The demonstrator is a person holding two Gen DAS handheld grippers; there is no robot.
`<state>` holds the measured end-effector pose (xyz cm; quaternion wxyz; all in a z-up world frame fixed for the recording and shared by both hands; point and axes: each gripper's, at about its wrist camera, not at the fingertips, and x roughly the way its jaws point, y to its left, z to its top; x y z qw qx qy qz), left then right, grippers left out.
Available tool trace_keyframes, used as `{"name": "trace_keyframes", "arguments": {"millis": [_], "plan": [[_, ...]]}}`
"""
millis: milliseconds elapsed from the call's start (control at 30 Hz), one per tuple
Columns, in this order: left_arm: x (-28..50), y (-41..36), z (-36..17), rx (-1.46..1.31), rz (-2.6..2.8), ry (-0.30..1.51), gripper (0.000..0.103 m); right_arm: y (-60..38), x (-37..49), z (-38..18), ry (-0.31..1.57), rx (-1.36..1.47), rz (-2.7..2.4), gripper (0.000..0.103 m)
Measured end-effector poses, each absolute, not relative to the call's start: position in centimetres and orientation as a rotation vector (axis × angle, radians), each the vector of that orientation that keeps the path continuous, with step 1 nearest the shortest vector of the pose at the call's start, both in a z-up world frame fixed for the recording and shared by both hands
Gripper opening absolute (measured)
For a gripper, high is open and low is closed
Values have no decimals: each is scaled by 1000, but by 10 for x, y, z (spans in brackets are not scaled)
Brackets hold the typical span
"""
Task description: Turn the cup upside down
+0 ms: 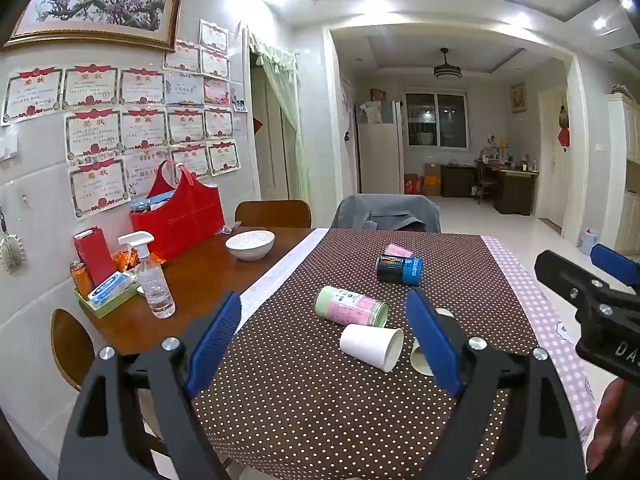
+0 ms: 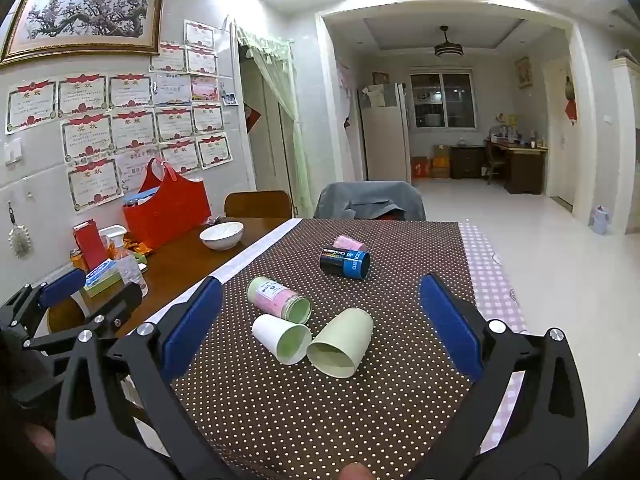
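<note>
Grippers first: your left gripper [image 1: 324, 334] is spread wide, blue pads well apart, holding nothing and touching nothing; your right gripper [image 2: 320, 324] is just as wide and just as empty, above the near part of the polka-dot cloth [image 2: 320, 408].

Take the white cup [image 2: 280, 338] as your landmark. It lies on its side on the cloth, mouth turned toward you. Touching its right side lies a pale green cup [image 2: 342, 340], also tipped over, mouth toward you. Just behind the white cup lies a pink-and-green cup [image 2: 278, 298] on its side. Farther back, well apart, lie a black-and-blue cup [image 2: 345, 263] and, just behind that, a small pink cup [image 2: 350, 243]. That makes five cups, all lying down, none upright or inverted.

In front of the white cup the cloth is bare up to the near edge. To its right, bare cloth runs to a pink checked strip [image 2: 490, 276] at the table edge. To its left past the cloth lie bare wood and one white bowl [image 2: 221, 235].
</note>
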<state>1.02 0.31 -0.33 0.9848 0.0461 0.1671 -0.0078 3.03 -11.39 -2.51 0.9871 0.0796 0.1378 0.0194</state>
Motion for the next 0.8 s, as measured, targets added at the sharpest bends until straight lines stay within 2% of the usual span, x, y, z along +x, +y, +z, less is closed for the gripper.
{"name": "trace_keyframes", "arguments": {"millis": [800], "plan": [[11, 3, -8, 89, -18, 337, 83, -111, 37, -30, 283, 153, 44, 97]]}}
